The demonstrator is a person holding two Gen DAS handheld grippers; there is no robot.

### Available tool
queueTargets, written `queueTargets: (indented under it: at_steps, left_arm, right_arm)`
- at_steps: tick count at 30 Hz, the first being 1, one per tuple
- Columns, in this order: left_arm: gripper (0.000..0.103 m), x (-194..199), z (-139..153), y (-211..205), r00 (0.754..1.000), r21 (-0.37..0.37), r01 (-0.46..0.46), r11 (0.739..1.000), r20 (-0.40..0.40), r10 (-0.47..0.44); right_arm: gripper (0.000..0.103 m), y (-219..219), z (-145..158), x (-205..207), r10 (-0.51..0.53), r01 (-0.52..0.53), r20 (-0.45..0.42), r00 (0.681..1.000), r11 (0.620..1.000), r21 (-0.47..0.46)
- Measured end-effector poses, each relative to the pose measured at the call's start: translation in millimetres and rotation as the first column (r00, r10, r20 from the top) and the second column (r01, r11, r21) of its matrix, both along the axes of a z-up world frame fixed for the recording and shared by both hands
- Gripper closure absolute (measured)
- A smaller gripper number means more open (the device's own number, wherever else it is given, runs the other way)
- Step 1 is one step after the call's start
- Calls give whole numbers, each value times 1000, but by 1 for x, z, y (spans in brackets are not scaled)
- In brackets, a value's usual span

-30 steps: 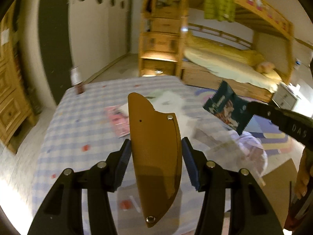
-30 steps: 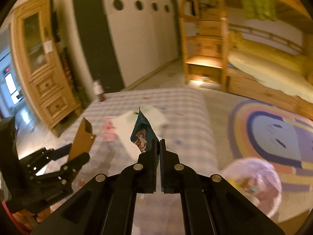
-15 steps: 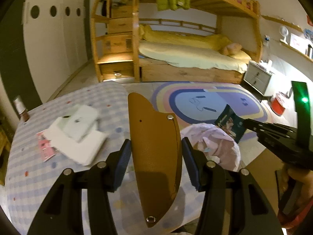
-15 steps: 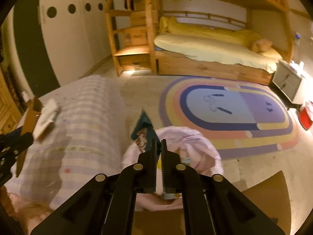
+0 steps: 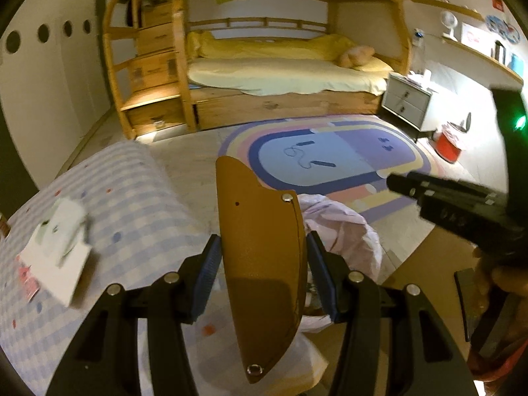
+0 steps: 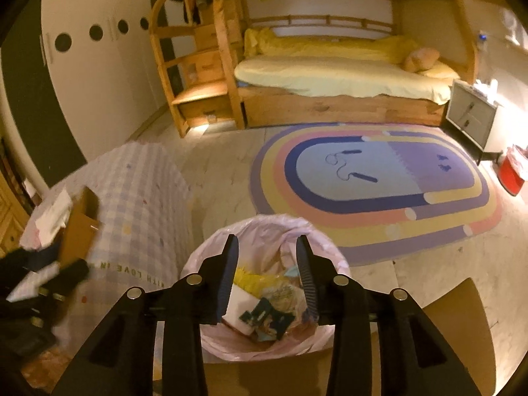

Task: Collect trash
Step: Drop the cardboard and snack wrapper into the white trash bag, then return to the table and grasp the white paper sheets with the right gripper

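Note:
My left gripper (image 5: 262, 257) is shut on a brown cardboard piece (image 5: 264, 264), held upright above the table edge; it also shows in the right wrist view (image 6: 81, 224). My right gripper (image 6: 267, 264) is open and empty, right above a trash bin lined with a pink bag (image 6: 211, 257). A dark teal snack wrapper (image 6: 264, 318) lies inside the bin among other trash. The bin bag also shows in the left wrist view (image 5: 343, 231), behind the cardboard. The right gripper shows there at the right (image 5: 401, 183).
A table with a checked blue cloth (image 5: 132, 204) holds white paper (image 5: 62, 254) and a pink leaflet (image 5: 28, 280). A colourful oval rug (image 6: 379, 184), a wooden bunk bed (image 6: 330, 76), a grey nightstand (image 6: 472, 112) and a red bin (image 6: 511, 171) lie beyond.
My right gripper swung from over the table to above the bin, opened and let go of the teal wrapper, which now lies in the bin. My left gripper turned right, still holding the cardboard.

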State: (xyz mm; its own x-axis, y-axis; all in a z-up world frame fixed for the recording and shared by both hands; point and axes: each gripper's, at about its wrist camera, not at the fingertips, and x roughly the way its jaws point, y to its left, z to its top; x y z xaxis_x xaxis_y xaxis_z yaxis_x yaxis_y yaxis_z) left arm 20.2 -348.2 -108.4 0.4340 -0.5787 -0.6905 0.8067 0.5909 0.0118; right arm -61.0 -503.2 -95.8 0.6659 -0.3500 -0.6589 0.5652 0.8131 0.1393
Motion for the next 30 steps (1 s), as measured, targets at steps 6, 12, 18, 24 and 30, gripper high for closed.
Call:
queueTargets:
  at_steps: [6,12,18,24,30]
  left_arm:
    - [51,-3,1,-39,998,-15,67,998,0,-67]
    - [26,-6,8,-44,996,-64,87,994,18,-86]
    - [26,7,18,15,998,-48,-38,998,45,40]
    - [25,22,24,93,977,-33,-197,980,77,199]
    - [25,44,24,166,935,-32,-348,937,64,350]
  right_arm:
    - [60,-12,21,-17,-47,48,49,998,999,-18]
    - [59,-16,33,-25,-63,65,66,996,998,-25]
    - [58,6,36,-16,1,0,67,998,1000,-16]
    - [58,53,39,18,147,-147,67,987,989,-4]
    - [56,113,33,57,315,-316,49,948,949,17]
